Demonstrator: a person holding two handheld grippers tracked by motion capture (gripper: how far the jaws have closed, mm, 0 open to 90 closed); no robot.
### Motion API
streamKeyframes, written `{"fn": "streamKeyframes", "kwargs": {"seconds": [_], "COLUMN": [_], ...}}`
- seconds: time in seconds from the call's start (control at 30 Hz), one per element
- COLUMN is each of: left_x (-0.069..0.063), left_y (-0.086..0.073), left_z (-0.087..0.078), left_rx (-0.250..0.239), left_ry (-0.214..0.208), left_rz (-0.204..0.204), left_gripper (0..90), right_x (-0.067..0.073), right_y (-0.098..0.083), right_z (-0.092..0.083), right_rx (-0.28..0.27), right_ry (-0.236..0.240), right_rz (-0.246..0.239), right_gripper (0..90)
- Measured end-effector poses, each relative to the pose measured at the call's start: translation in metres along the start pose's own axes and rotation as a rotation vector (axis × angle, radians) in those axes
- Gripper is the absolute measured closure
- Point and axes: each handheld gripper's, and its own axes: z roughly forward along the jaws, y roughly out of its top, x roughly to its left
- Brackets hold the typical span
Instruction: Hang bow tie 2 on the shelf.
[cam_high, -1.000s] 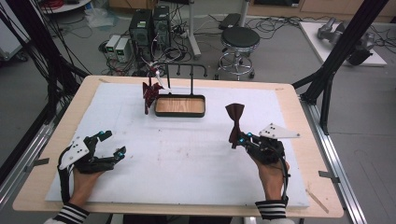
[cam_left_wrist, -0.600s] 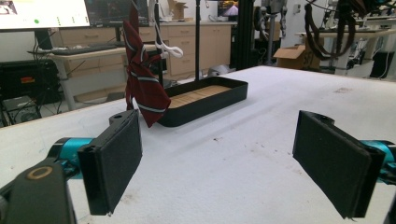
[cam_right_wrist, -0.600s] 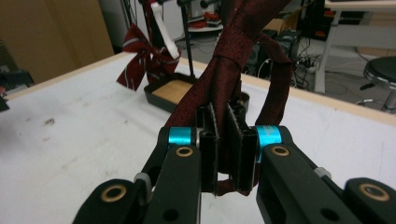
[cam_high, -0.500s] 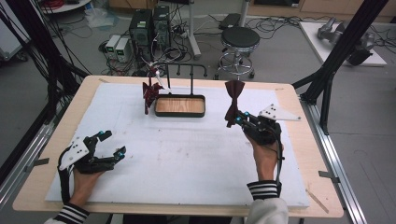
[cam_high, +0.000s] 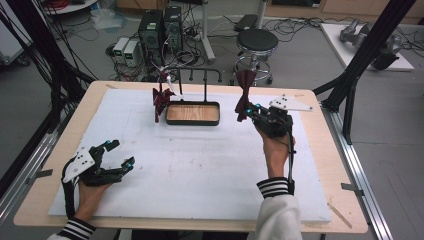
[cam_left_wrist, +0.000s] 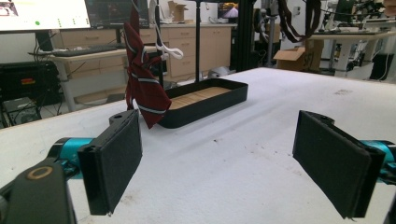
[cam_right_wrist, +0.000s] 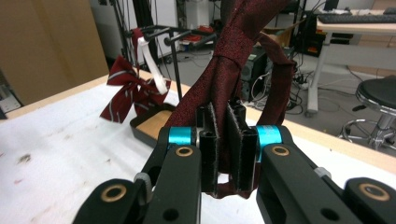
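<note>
My right gripper (cam_high: 249, 112) is raised over the white mat, to the right of the tray, and shut on a dark red bow tie (cam_high: 244, 93) that stands up from its jaws. In the right gripper view the pads (cam_right_wrist: 209, 140) pinch the dark red bow tie (cam_right_wrist: 232, 60) below its knot, and its strap loops behind. A striped red bow tie (cam_high: 161, 100) hangs by a white strap from the black rack (cam_high: 200, 72) over a wooden-bottomed tray (cam_high: 193, 120). My left gripper (cam_high: 123, 152) rests at the front left, open, with nothing between its pads (cam_left_wrist: 114, 161).
The white foam mat (cam_high: 200, 170) covers most of the table. Beyond the far edge are a black stool (cam_high: 257, 40) and computer cases (cam_high: 160, 25). Black frame poles rise at both sides. In the left gripper view the striped bow tie (cam_left_wrist: 142, 88) hangs beside the tray (cam_left_wrist: 208, 100).
My right gripper has carried the dark red bow tie away from the person and upward, toward the rack's right end. The left gripper has stayed put.
</note>
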Motion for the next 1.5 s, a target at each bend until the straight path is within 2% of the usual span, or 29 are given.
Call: {"fn": "streamKeyframes", "kwargs": {"seconds": [0.77, 0.97, 1.2, 1.5], "left_x": [0.001, 0.001, 0.001, 0.001], "left_y": [0.000, 0.000, 0.000, -0.001], "left_z": [-0.001, -0.001, -0.001, -0.001], "left_rx": [-0.004, -0.007, -0.008, -0.010], "left_ry": [0.001, 0.002, 0.001, 0.000], "left_rz": [-0.001, -0.006, -0.005, -0.003], "left_gripper": [16.1, 16.1, 16.1, 16.3], "right_x": [0.008, 0.009, 0.010, 0.010], "right_y": [0.027, 0.027, 0.026, 0.021], "right_z": [0.057, 0.070, 0.085, 0.100], "right_rx": [-0.030, -0.029, -0.019, 0.005], "right_ry": [0.003, -0.002, 0.027, 0.030], "right_rz": [-0.035, -0.029, -0.012, -0.005], "right_gripper": [84.3, 84.3, 84.2, 84.2]}}
